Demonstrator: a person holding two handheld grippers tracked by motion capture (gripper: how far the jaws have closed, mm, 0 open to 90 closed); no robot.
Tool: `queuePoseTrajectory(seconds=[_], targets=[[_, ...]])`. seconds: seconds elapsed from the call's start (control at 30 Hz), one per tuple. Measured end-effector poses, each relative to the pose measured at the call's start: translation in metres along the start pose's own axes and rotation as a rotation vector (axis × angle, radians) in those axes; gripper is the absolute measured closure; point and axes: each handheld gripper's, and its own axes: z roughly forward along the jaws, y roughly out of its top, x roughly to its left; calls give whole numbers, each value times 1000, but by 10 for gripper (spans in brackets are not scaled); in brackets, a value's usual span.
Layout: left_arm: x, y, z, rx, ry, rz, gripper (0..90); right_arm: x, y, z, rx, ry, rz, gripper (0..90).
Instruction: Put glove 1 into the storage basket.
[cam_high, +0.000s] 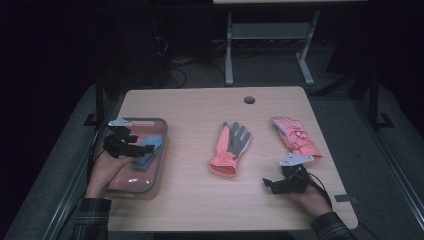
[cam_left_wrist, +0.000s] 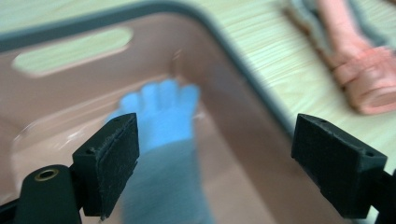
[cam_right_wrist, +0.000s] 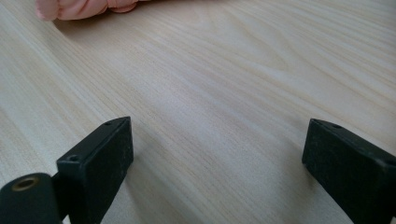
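While the left tool (cam_high: 134, 148) is held over the pink bin (cam_high: 159, 167) at the left edge of the bench (cam_high: 200, 107), its jaws are seen spread wide apart with nothing clamped between them. No earlier picture is at hand, so only this stance is told. In the left gripper view the blue glove (cam_left_wrist: 161, 112) is seen lying flat on the floor of the bin (cam_left_wrist: 219, 70), fingers pointing away from the camera, its grey cuff nearest the jaws; the glove lies below the left tool (cam_left_wrist: 212, 149) and is not touched by the pads. In the high view the blue glove (cam_high: 150, 147) is seen inside the bin, partly covered by the tool.

On the bare bench two more gloves are laid. A pink and grey glove (cam_high: 230, 150) rests near the middle, fingers pointing to the far edge, cuff toward the person. A pink glove (cam_high: 296, 137) lies to the right of it, well apart from it and just beyond the right tool (cam_high: 270, 184).

The right tool is held low near the front right of the bench, pointing left, and its jaws are likewise spread apart with only wood between them, as the right gripper view (cam_right_wrist: 217, 158) shows. At the top left of that view a pink cuff (cam_right_wrist: 84, 7) is seen, well apart from the jaws. A round hole (cam_high: 249, 99) is set in the bench near its far edge.
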Motion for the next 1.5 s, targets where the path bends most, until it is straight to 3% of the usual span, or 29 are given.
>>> queuePoseTrajectory(seconds=[0.2,0.43,0.77,1.03,1.13,1.3,1.4,1.5], targets=[[-29,9,2,-31,-80,39,146,0,0,0,0,-1,-1,82],[-62,14,12,-25,-130,94,146,0,0,0,1,-1,1,82],[-104,10,26,-5,-170,162,146,0,0,0,3,0,4,81],[-138,-6,42,10,-194,231,146,3,3,0,27,-5,12,88],[-149,-14,48,16,-206,245,146,3,6,-1,39,5,-1,139],[-159,-30,61,35,-209,268,146,4,12,-4,50,24,19,186],[-161,-40,70,69,-207,293,146,6,16,-7,32,38,21,283],[-161,-47,76,81,-189,304,145,10,23,-10,18,69,24,438]])
